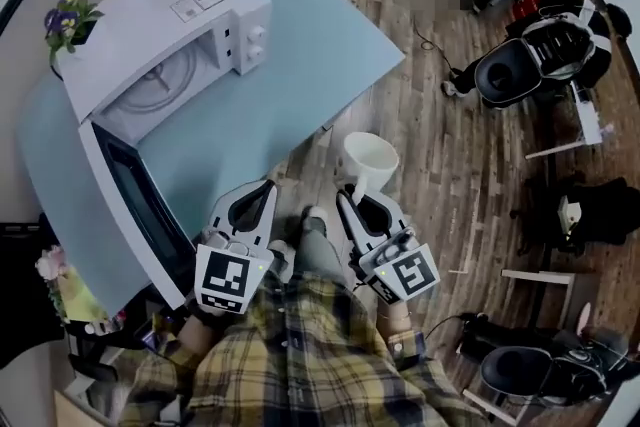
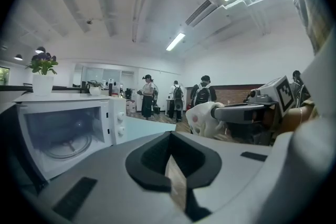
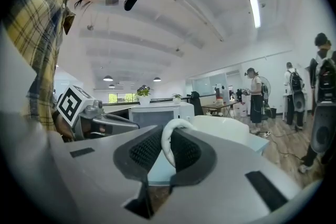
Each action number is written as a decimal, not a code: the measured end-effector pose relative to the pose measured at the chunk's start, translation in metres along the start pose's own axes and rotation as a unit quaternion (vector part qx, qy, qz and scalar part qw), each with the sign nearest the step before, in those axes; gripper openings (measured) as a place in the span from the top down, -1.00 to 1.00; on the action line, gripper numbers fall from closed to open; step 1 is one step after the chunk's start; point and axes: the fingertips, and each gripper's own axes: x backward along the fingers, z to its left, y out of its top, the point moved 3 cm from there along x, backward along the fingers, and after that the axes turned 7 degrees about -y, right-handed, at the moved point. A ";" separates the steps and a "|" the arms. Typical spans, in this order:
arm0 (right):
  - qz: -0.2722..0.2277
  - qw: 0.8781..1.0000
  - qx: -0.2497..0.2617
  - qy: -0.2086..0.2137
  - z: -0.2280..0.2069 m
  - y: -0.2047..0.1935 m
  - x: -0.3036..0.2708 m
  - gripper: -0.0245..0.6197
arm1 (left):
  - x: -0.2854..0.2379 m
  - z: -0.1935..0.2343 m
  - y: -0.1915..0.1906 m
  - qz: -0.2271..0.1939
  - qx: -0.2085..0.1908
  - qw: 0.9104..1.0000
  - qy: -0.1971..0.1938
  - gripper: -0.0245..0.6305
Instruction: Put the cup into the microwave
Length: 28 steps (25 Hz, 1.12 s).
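White glazed ware, as far as could be judged, made up the cup. It was carried in the air over the wooden floor, just off the near edge of the pale blue worktop and well apart from the microwave. It was kept upright with its mouth up, presumably so that it could be set down on its base without being turned.

The right tool was clamped on the cup's handle. In the right gripper view the loop of the handle was seen pinched between the ribbed pads, with the body of the cup carried beyond the jaw tips. A grip on the handle rather than the rim was probably chosen so that the cup could be passed in low through the opening.

The left tool was held alongside with its jaws brought together and nothing between them; only a sliver of floor showed there in its own view. No work was being done by it, and it was judged to be kept clear of the route.

The microwave's door was swung fully open toward the person, so the chamber and its glass turntable were exposed. Two potted plants were stood on the microwave's top, out of the way. The carry was judged to be under way, with the placing not yet done.
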 end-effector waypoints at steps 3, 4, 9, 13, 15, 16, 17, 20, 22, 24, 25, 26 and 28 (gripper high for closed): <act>0.003 0.999 0.005 0.036 -0.001 0.001 -0.028 0.77 | 0.002 0.019 -0.001 -0.003 0.010 0.999 0.033 0.95; 0.004 0.999 0.008 0.048 -0.001 0.002 -0.038 0.77 | 0.001 0.025 -0.002 -0.004 0.014 0.999 0.044 0.95; 0.012 0.993 0.019 0.113 -0.004 0.003 -0.091 0.77 | 0.000 0.060 -0.001 -0.018 0.037 0.993 0.109 0.95; 0.020 0.981 0.033 0.189 -0.006 0.010 -0.146 0.77 | 0.004 0.095 0.000 -0.028 0.063 0.980 0.189 0.95; 0.027 0.971 0.040 0.236 0.000 0.015 -0.174 0.77 | 0.009 0.113 0.002 -0.034 0.081 0.968 0.236 0.95; 0.031 0.965 0.043 0.258 0.004 0.016 -0.186 0.77 | 0.012 0.121 0.003 -0.037 0.089 0.961 0.258 0.95; 0.034 0.959 0.045 0.279 0.008 0.017 -0.196 0.77 | 0.016 0.129 0.004 -0.040 0.095 0.956 0.277 0.95; 0.040 0.940 0.048 0.334 0.024 0.016 -0.225 0.77 | 0.026 0.150 0.006 -0.047 0.103 0.938 0.327 0.95; 0.042 0.925 0.050 0.375 0.034 0.015 -0.241 0.77 | 0.035 0.161 0.005 -0.054 0.110 0.922 0.366 0.95; 0.041 0.907 0.052 0.416 0.044 0.016 -0.253 0.76 | 0.044 0.169 0.005 -0.060 0.118 0.905 0.404 0.95; 0.041 0.898 0.052 0.435 0.049 0.017 -0.257 0.77 | 0.048 0.172 0.004 -0.062 0.121 0.897 0.422 0.95; 0.041 0.890 0.051 0.452 0.053 0.017 -0.261 0.76 | 0.051 0.175 0.004 -0.065 0.124 0.888 0.438 0.95; 0.040 0.873 0.047 0.483 0.059 0.018 -0.267 0.76 | 0.056 0.177 0.003 -0.067 0.127 0.873 0.465 0.95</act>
